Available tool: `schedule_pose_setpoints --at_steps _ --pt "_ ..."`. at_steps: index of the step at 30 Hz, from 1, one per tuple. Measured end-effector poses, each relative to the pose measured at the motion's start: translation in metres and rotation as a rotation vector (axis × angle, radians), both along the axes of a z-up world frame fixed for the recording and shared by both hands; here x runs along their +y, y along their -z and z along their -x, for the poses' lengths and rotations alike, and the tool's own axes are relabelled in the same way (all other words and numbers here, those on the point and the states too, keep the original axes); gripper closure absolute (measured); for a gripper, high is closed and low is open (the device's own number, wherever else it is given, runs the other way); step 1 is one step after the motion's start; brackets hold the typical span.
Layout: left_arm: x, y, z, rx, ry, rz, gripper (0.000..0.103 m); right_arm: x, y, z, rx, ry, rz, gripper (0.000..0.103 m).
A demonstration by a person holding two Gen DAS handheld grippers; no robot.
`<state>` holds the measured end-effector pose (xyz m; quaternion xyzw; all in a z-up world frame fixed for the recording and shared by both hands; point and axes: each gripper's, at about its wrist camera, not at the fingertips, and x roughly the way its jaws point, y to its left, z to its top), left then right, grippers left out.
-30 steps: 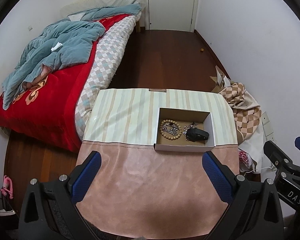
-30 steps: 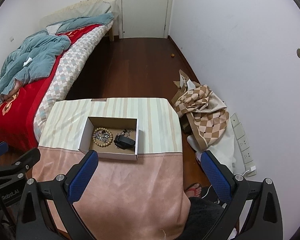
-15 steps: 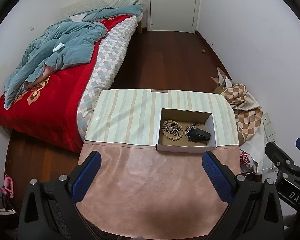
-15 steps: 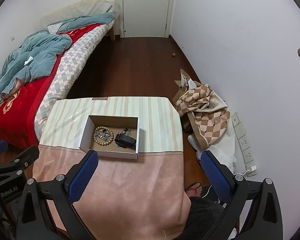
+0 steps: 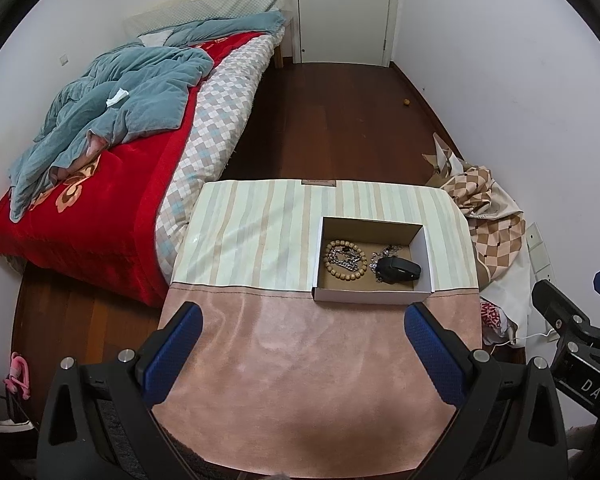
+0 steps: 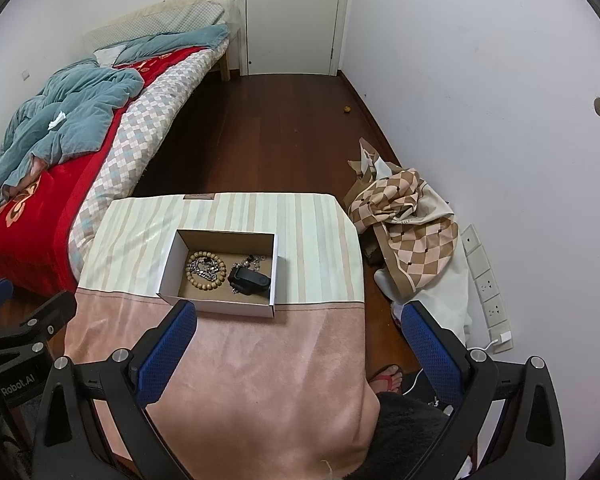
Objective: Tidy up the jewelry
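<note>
An open cardboard box (image 5: 426,254) (image 6: 168,268) stands on the cloth-covered table (image 5: 300,360) (image 6: 240,380). In it lie a wooden bead bracelet (image 5: 332,268) (image 6: 194,278) around a silver chain (image 5: 345,260) (image 6: 205,267), a black watch-like item (image 5: 398,270) (image 6: 249,280) and a thin necklace (image 5: 388,249) (image 6: 254,260). My left gripper (image 5: 302,348) is open and empty, held high above the table's near half. My right gripper (image 6: 298,346) is open and empty, above the table's near right edge.
A bed (image 5: 100,184) with a red blanket and blue quilt stands left of the table. A checked cloth pile (image 6: 408,216) and wall sockets (image 6: 488,284) lie to the right. A sandalled foot (image 6: 386,378) shows by the table. A door (image 5: 344,12) is at the back.
Both grippers have drifted slightly up and back, so the table and box sit a little lower in view. The jaws stay open and the box contents have not moved.
</note>
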<state>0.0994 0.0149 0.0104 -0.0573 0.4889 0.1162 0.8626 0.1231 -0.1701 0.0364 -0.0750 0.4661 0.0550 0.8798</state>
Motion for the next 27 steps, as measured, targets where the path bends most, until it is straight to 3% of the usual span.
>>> schedule_pose_setpoints --at_steps 27 --pt "-0.0013 -0.0052 0.0027 -0.008 0.009 -0.003 0.000 -0.0043 -0.0041 0.0039 -0.010 0.000 0.008 0.000"
